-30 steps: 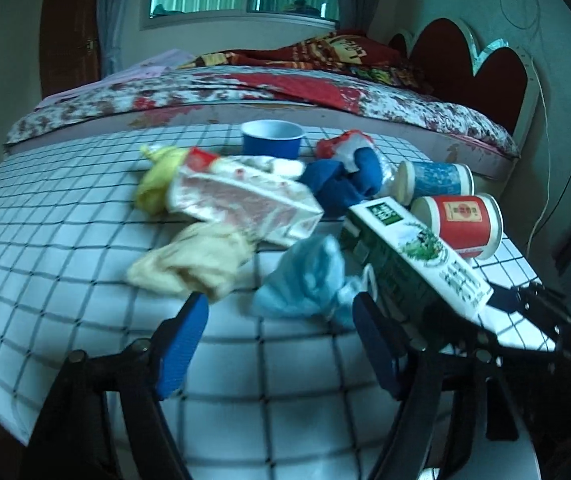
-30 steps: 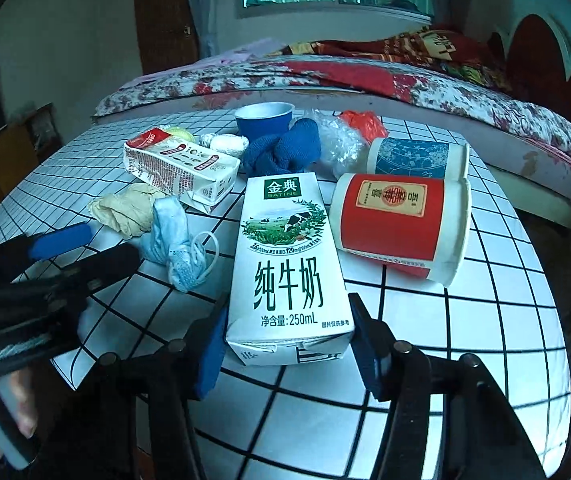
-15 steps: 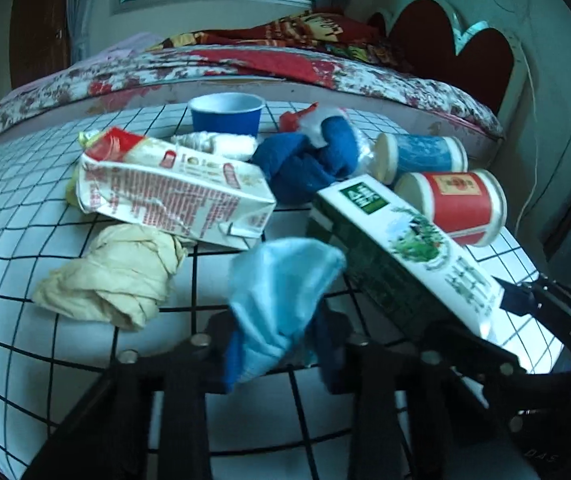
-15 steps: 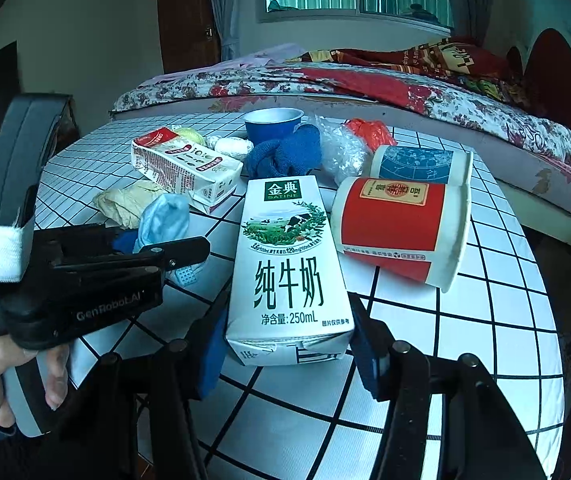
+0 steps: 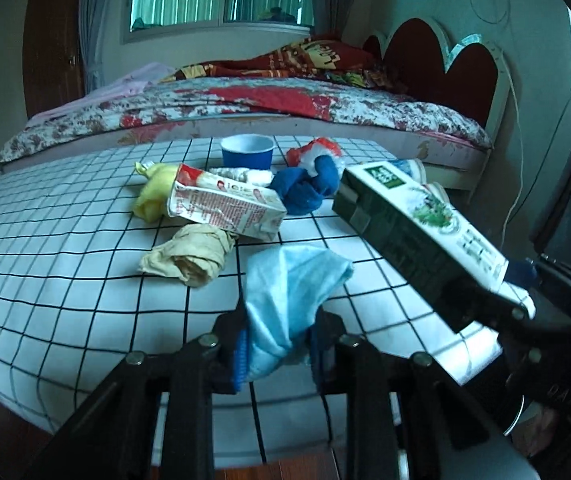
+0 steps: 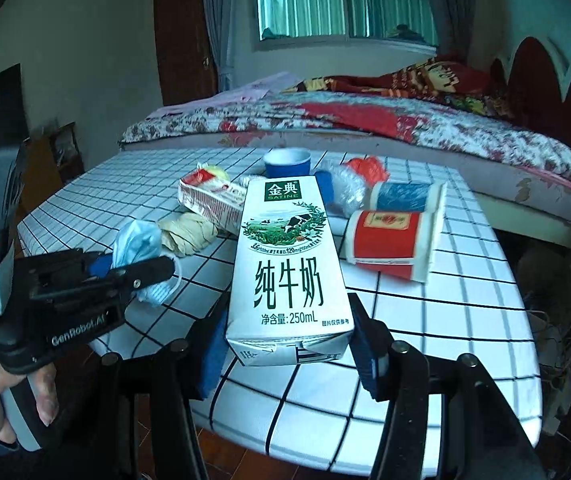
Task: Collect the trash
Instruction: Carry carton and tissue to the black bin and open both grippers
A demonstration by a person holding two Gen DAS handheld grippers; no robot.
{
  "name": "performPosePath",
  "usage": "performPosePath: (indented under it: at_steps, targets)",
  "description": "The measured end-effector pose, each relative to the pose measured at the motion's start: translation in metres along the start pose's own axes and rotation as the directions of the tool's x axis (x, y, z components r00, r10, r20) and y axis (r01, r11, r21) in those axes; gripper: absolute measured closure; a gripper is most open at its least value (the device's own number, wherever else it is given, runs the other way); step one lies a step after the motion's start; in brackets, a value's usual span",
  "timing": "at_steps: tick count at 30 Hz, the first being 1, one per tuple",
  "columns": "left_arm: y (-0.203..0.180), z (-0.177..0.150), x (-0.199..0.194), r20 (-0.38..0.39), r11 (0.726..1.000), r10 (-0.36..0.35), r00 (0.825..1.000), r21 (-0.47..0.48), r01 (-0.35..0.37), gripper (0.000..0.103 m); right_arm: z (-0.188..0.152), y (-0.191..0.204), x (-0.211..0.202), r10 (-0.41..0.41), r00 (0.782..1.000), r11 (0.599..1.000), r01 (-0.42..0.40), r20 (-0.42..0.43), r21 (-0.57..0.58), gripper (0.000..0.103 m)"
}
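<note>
My left gripper [image 5: 275,350] is shut on a crumpled light blue face mask [image 5: 291,292] and holds it above the near edge of the checked table [image 5: 65,264]. It also shows in the right wrist view [image 6: 137,274] with the mask [image 6: 139,240]. My right gripper [image 6: 287,354] is shut on a white and green milk carton [image 6: 289,264], lifted off the table; the carton shows at right in the left wrist view [image 5: 417,232]. A red and white carton [image 5: 225,208], a beige paper wad [image 5: 191,256] and a yellow wad [image 5: 153,194] lie on the table.
A blue cup [image 5: 247,152], a dark blue cloth [image 5: 305,188], a red and clear plastic bag [image 6: 355,184], and red [image 6: 391,242] and blue [image 6: 407,198] paper cups on their sides lie farther back. A bed [image 5: 265,100] stands behind the table.
My left gripper closed on the blue mask and lifted it back toward the near edge. My right gripper raised the milk carton off the table.
</note>
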State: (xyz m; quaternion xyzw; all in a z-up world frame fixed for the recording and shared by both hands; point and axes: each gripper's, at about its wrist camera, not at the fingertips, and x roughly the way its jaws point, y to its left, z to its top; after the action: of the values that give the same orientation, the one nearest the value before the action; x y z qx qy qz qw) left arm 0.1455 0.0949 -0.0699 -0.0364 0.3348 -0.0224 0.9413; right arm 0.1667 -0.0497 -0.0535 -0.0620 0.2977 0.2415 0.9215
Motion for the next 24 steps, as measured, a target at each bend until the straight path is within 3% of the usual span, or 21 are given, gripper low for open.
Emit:
performPosePath:
  at_steps: [5, 13, 19, 24]
  targets:
    - [-0.020, -0.002, -0.022, 0.033, 0.999, -0.034, 0.999, 0.029, 0.033, 0.078, -0.007, -0.006, -0.046, -0.042, 0.998, 0.999, 0.042, 0.039, 0.022, 0.047]
    - [-0.083, -0.012, -0.040, 0.034, 0.977, -0.181, 0.983, 0.123, 0.175, 0.078, -0.049, -0.059, -0.119, -0.181, 0.983, 0.974, 0.175, 0.035, 0.147, 0.047]
    - [-0.144, -0.024, -0.041, -0.009, 0.931, -0.310, 0.951, 0.202, 0.305, 0.078, -0.091, -0.111, -0.164, -0.292, 0.956, 0.927, 0.287, -0.013, 0.241, 0.047]
    - [-0.192, -0.037, -0.030, -0.084, 0.881, -0.391, 0.916, 0.254, 0.400, 0.078, -0.132, -0.144, -0.182, -0.324, 0.942, 0.901, 0.335, -0.086, 0.276, 0.047]
